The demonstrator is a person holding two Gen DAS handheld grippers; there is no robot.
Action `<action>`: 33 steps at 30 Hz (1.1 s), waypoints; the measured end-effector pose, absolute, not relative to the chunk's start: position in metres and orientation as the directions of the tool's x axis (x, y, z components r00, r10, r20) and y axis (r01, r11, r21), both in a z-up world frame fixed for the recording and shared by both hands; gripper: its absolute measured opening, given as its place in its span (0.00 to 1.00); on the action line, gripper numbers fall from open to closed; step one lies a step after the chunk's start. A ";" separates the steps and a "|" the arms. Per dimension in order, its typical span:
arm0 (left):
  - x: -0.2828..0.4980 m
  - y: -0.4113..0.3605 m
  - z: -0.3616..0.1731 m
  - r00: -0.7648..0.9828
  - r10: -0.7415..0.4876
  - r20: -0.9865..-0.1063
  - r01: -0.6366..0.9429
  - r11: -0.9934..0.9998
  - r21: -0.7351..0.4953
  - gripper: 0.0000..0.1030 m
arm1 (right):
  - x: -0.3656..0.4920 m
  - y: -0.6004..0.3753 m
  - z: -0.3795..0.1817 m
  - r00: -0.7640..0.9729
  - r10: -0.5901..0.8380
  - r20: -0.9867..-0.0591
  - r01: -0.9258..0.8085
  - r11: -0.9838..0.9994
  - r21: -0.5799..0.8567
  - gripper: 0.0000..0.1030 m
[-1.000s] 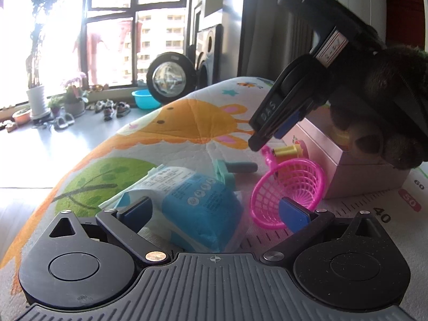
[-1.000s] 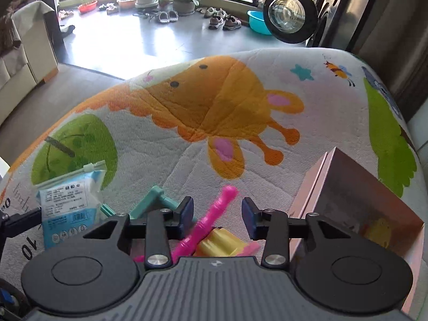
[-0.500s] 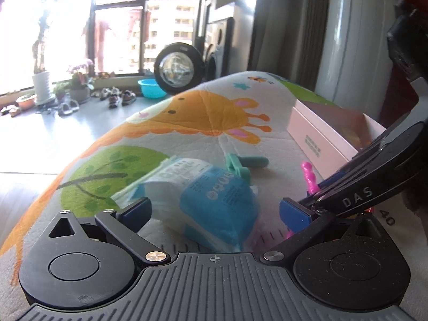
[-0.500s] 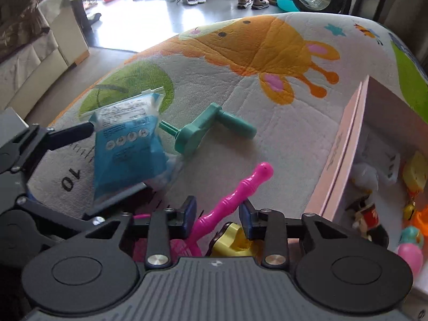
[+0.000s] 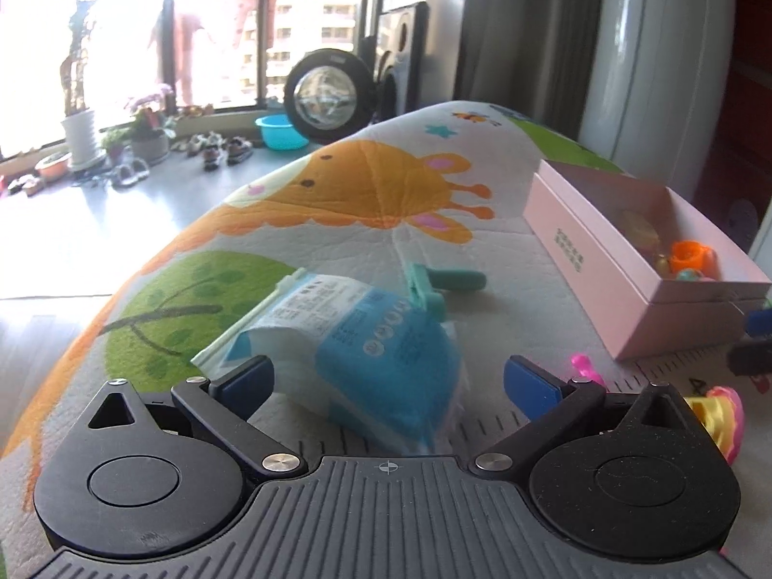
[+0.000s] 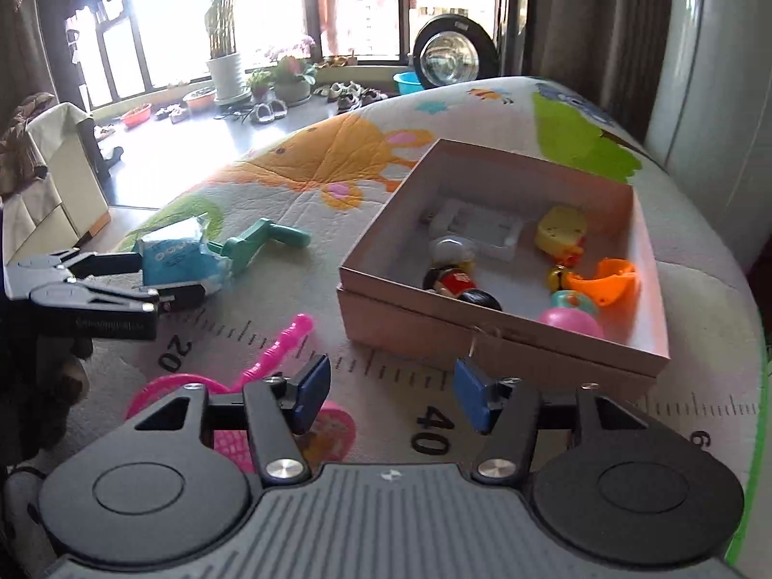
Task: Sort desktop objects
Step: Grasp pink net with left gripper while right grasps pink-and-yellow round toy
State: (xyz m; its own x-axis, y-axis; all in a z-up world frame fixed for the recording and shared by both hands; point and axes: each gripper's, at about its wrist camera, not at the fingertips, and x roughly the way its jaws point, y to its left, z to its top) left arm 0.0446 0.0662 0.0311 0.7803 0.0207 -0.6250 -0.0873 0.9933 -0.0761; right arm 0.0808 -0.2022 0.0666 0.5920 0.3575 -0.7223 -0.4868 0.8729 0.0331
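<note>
- The left gripper [image 5: 388, 379] is spread wide around a blue-and-white packet [image 5: 366, 337] lying on the cartoon play mat [image 5: 337, 193], its pads not yet touching it.
- A teal handle [image 5: 441, 284] lies just beyond the packet.
- The right gripper [image 6: 392, 398] hangs open and empty above a pink toy net [image 6: 270, 362], near the pink box [image 6: 482, 333] of small toys at the mat's right edge.

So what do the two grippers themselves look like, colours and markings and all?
Both match: the left gripper and right gripper have black linkage arms with silver rivets, two round black discs, blue finger pads, and a ribbed grey body with a small crosshair mark.
</note>
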 end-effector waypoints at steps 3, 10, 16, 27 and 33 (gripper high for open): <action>0.062 0.069 0.031 0.757 0.043 -0.652 -0.130 0.988 -0.086 1.00 | 0.069 -0.214 0.059 0.572 0.393 -0.720 -0.505 0.860 0.068 0.63; 0.092 0.036 0.027 0.743 -0.047 -0.668 0.012 0.998 -0.057 1.00 | 0.047 -0.208 0.035 0.556 0.425 -0.714 -0.556 0.829 0.060 0.67; 0.090 0.009 0.031 0.756 -0.040 -0.654 0.071 0.997 0.021 1.00 | 0.059 -0.195 0.018 0.556 0.435 -0.709 -0.566 0.822 0.060 0.67; 0.060 0.019 0.055 0.783 0.021 -0.622 0.030 0.997 0.072 1.00 | 0.057 -0.196 0.017 0.580 0.436 -0.688 -0.558 0.828 0.054 0.18; 0.007 0.012 0.067 0.811 -0.139 -0.568 0.158 0.987 -0.015 1.00 | 0.046 -0.217 0.040 0.646 0.388 -0.657 -0.511 0.859 0.005 0.27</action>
